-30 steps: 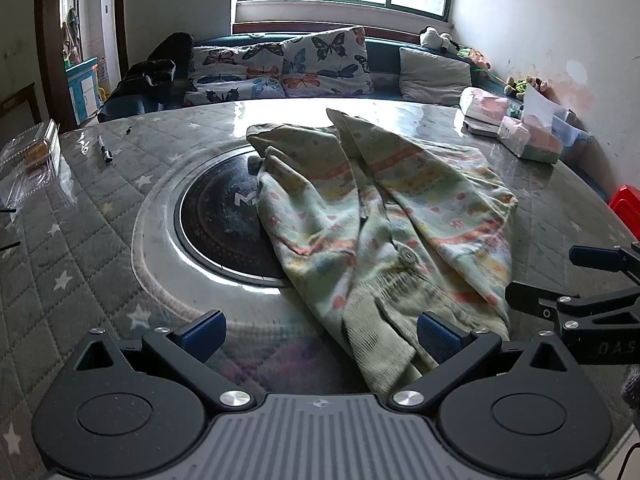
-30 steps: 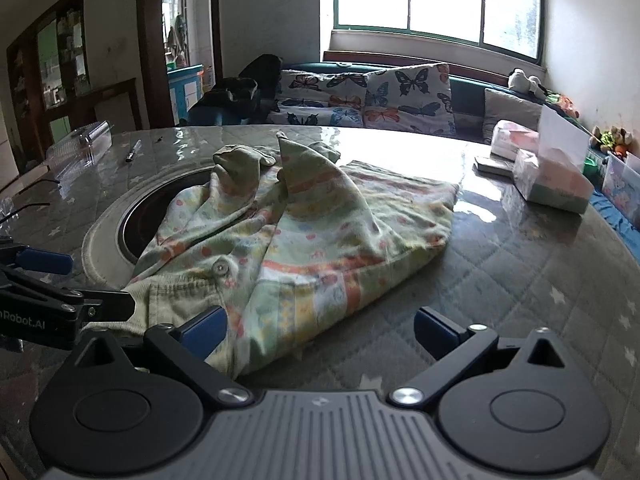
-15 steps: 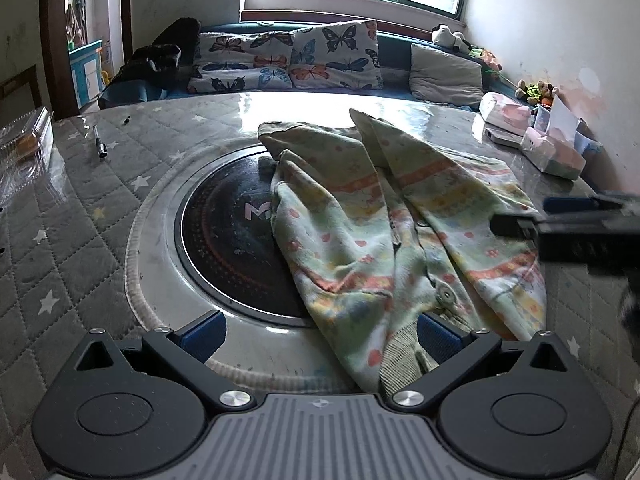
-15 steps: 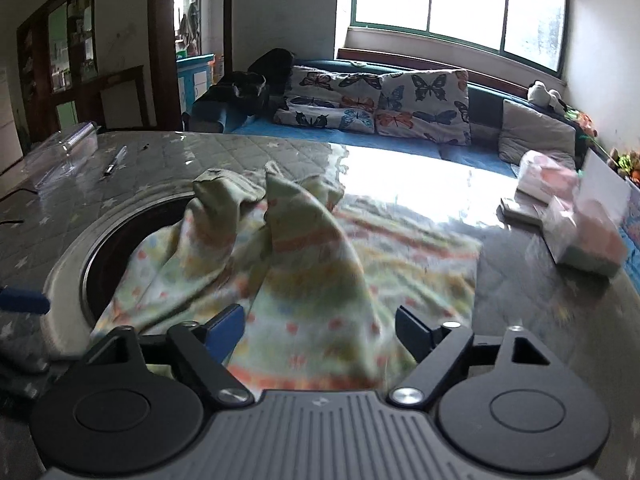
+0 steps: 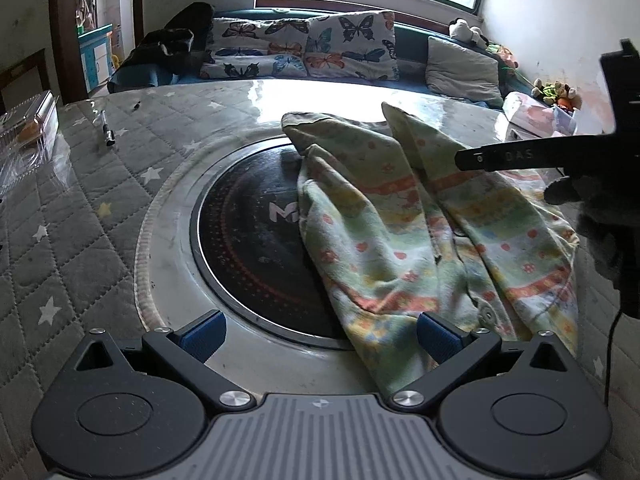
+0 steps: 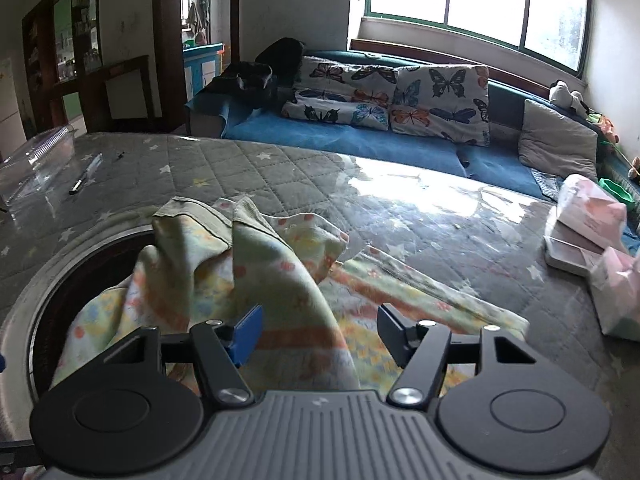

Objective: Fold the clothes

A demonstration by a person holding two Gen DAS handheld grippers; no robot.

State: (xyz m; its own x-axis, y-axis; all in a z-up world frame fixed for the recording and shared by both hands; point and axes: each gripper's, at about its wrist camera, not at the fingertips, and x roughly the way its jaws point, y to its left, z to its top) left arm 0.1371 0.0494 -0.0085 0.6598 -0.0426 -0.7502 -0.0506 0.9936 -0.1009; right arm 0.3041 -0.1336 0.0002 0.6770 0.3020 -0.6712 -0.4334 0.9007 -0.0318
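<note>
Snagging is the main risk here, in my judgement: the garment [image 5: 432, 216] lies bunched, with its near hem draped over the right finger [image 5: 438, 338] of the left gripper [image 5: 320, 332]. Any pull from that side could drag the whole heap across the table [image 5: 80, 208] instead of folding one layer. The cloth also lies partly over the dark round hob [image 5: 256, 224] ahead and to the left of that gripper, and the raised rim there could catch a trailing edge. A second hazard is a grip on several layers at once, because the sleeves sit humped and crossed ahead of both tools.

Left gripper: jaws wide apart, nothing clamped between them. Its right pad touches or lies just under the hem; the left pad sits over the bare hob rim, apart from the cloth.

Right gripper [image 6: 318, 334], seen in its own view: jaws roughly half open, poised over the garment [image 6: 280, 280], with a raised ridge of fabric running forward between the fingers. Whether the pads touch that ridge I cannot tell; it is not pinched. From the left view this tool comes in from the right, above the far part of the cloth. A pink packet [image 6: 592, 216] sits well off to its right.
</note>
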